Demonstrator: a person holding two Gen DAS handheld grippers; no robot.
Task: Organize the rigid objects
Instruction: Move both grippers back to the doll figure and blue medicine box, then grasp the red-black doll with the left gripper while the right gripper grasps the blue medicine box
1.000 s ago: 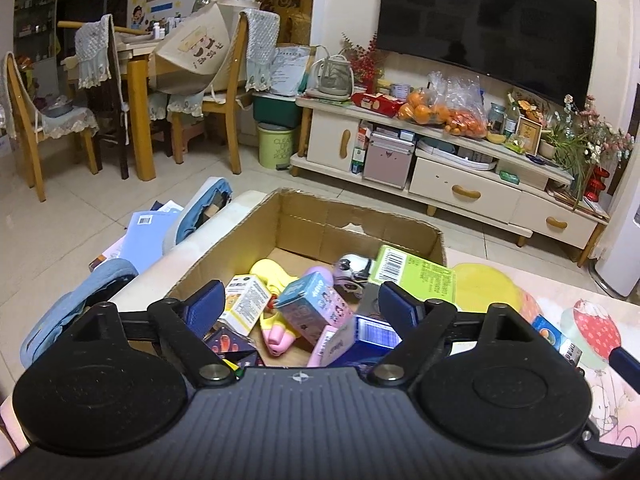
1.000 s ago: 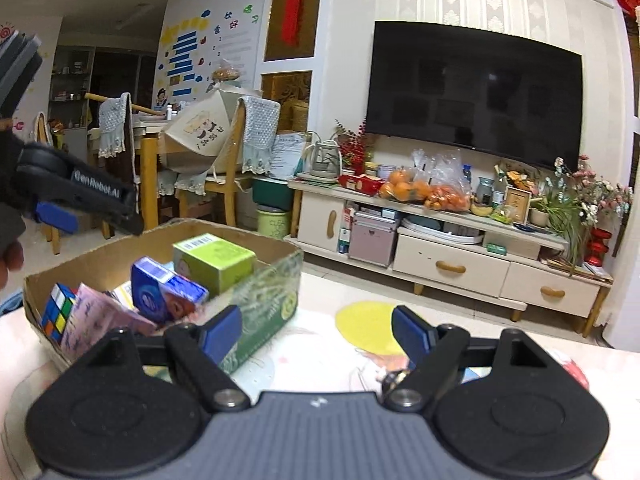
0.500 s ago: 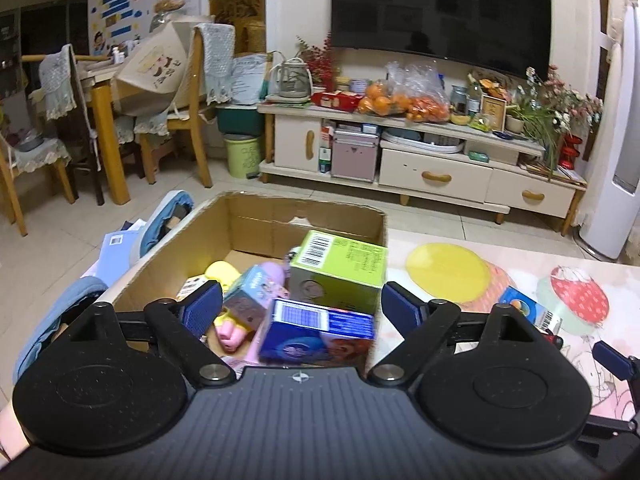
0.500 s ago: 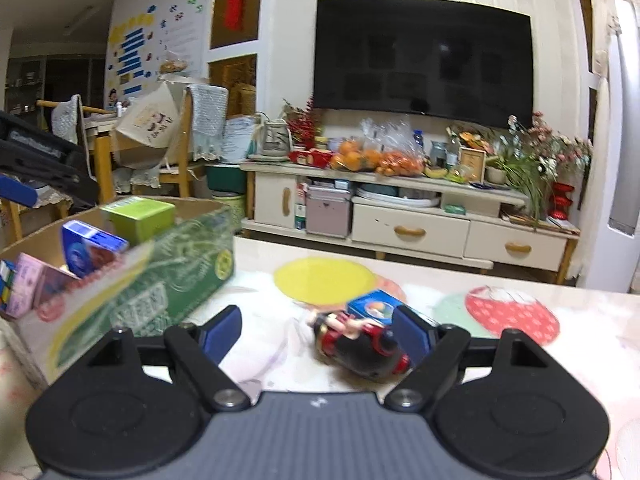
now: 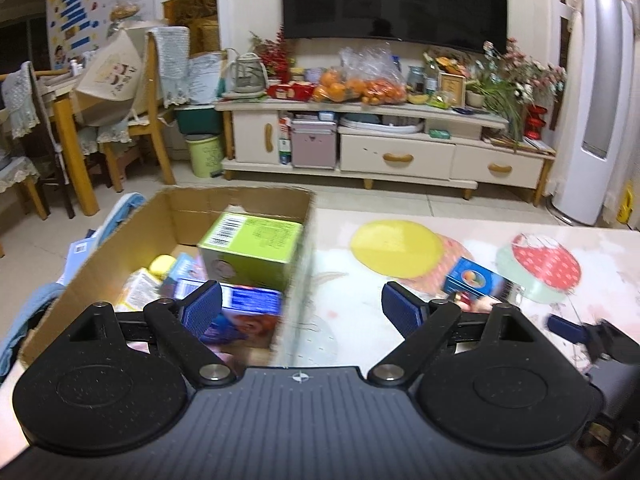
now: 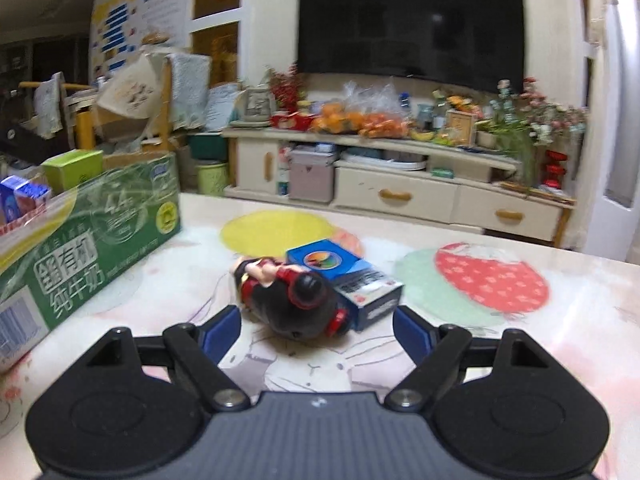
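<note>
The right gripper [image 6: 316, 330] is wide open, holding nothing, just short of the doll [image 6: 292, 296] on the table [image 6: 520, 340] beside the box [image 6: 92, 236]; next it should close on the doll, while the left gripper [image 5: 300, 308] waits open.

right gripper [image 6: 316, 330] gapes just before a toy figure [image 6: 292, 296] (blue box [image 6: 344, 276] touching).

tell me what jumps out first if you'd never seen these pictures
The black-and-red doll figure lying on the cartoon-print table, just ahead of the open right tool, with a blue box touching its far side. To the left sits a cardboard carton packed with small boxes, a lime-green box on top; the open left tool straddles the carton's right wall. Behind, a big dark TV hangs above a cluttered cabinet.
</note>
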